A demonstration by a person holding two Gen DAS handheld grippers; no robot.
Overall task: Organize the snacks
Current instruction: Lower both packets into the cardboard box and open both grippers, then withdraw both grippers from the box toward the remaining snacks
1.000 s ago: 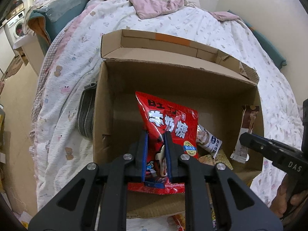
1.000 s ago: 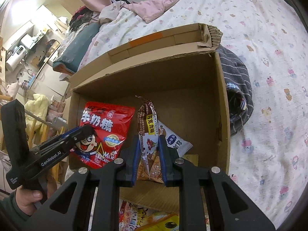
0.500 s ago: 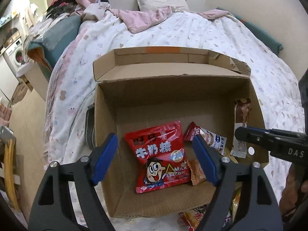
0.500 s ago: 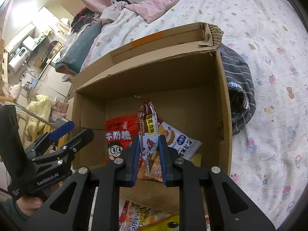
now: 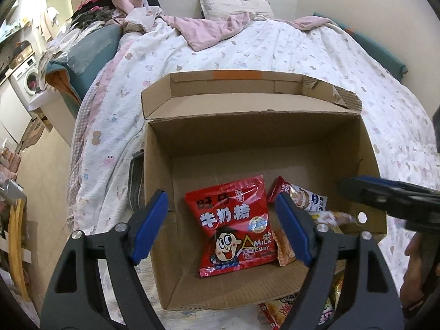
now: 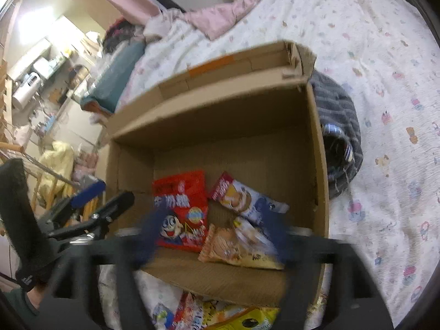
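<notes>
An open cardboard box point(image 5: 365, 148) point(image 6: 316, 143) sits on the bed. Inside lie a red milk candy bag point(image 5: 233, 225) point(image 6: 184, 209), a white and blue snack pack point(image 5: 308, 200) point(image 6: 247, 200) and a brown and orange snack pack point(image 6: 233, 244) point(image 5: 284, 247). My left gripper point(image 5: 220, 225) is open and empty above the box's near side. My right gripper point(image 6: 217, 233) is open and empty, blurred, over the brown pack. It also shows at the right of the left wrist view point(image 5: 385, 198).
More snack packs point(image 6: 220, 316) point(image 5: 288, 308) lie on the bed in front of the box. A striped grey cloth point(image 6: 338, 126) lies against the box's right side. The flowered bedcover point(image 5: 275, 49) stretches beyond, with pillows at the far end. The floor drops off at the left.
My left gripper opened and let the red candy bag drop into the box, then drew back. My right gripper has just opened and released the brown snack pack into the box.
</notes>
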